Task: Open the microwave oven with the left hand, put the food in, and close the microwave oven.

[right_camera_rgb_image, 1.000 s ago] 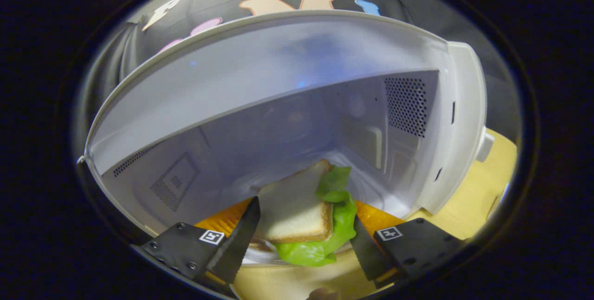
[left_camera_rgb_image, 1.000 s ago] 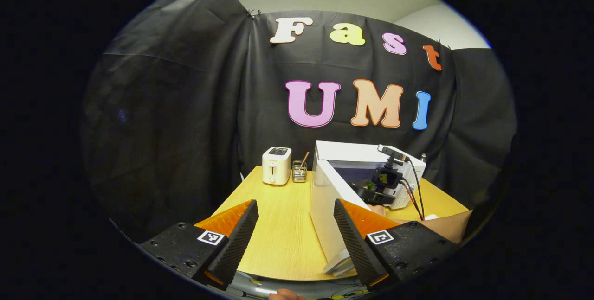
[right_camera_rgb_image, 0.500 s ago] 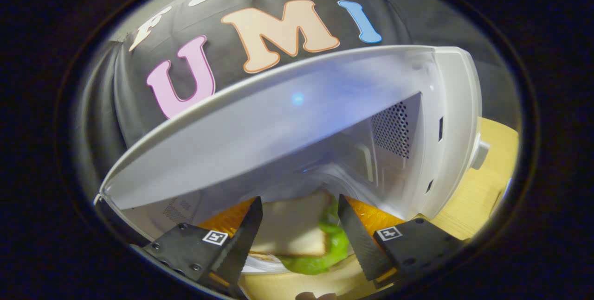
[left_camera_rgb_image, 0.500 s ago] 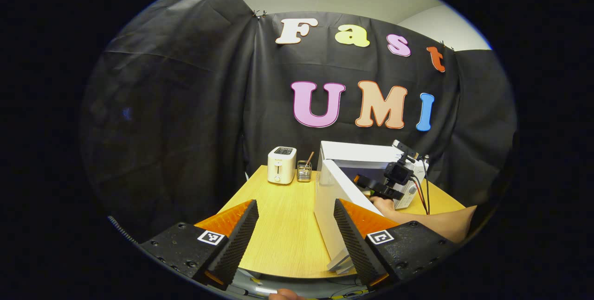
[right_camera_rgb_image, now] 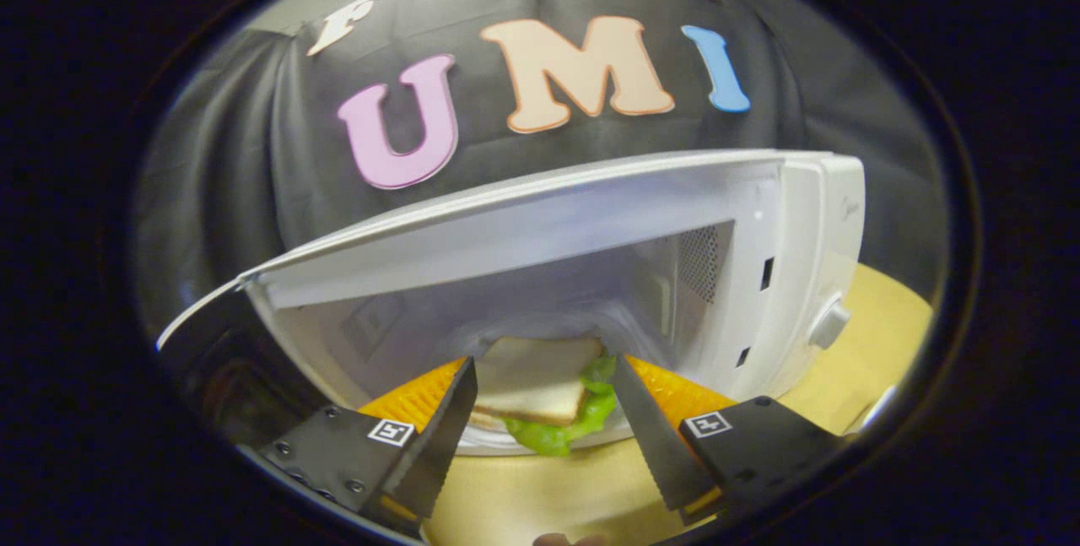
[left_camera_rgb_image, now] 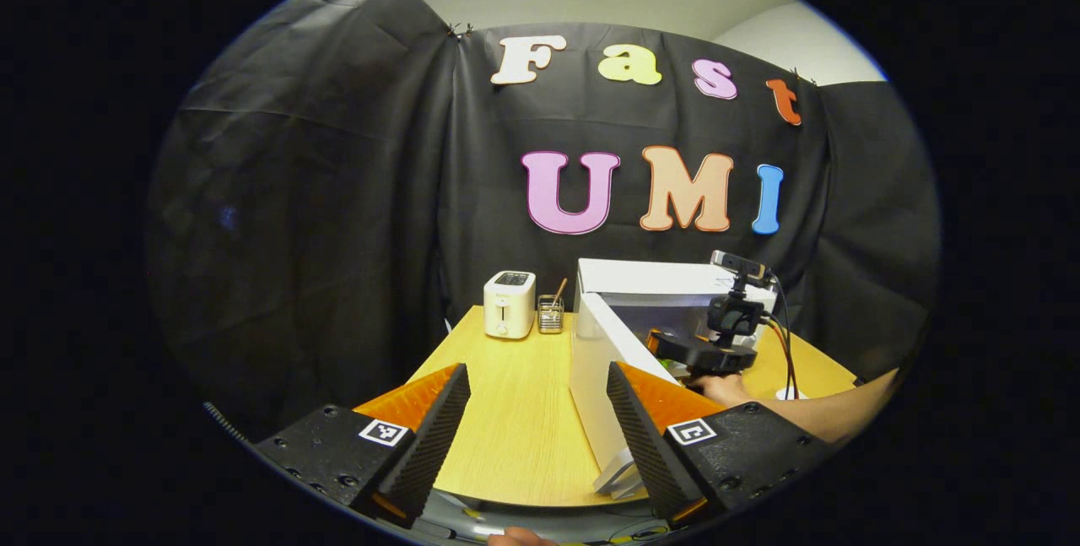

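Note:
The white microwave stands on the wooden table with its door swung wide open toward me. Inside it, a sandwich of white bread and green lettuce rests on a white plate at the front of the cavity. My right gripper is open just outside the opening, its fingers apart from the sandwich. In the left gripper view that right gripper hovers in front of the oven, held by a hand. My left gripper is open and holds nothing, back near the table's front edge beside the door.
A white toaster and a small glass cup with sticks stand at the table's back left. The person's forearm reaches in from the right. The microwave's knob panel is on its right side.
My right gripper has drawn back out of the microwave cavity, leaving the sandwich inside on its plate. The left gripper has hardly moved.

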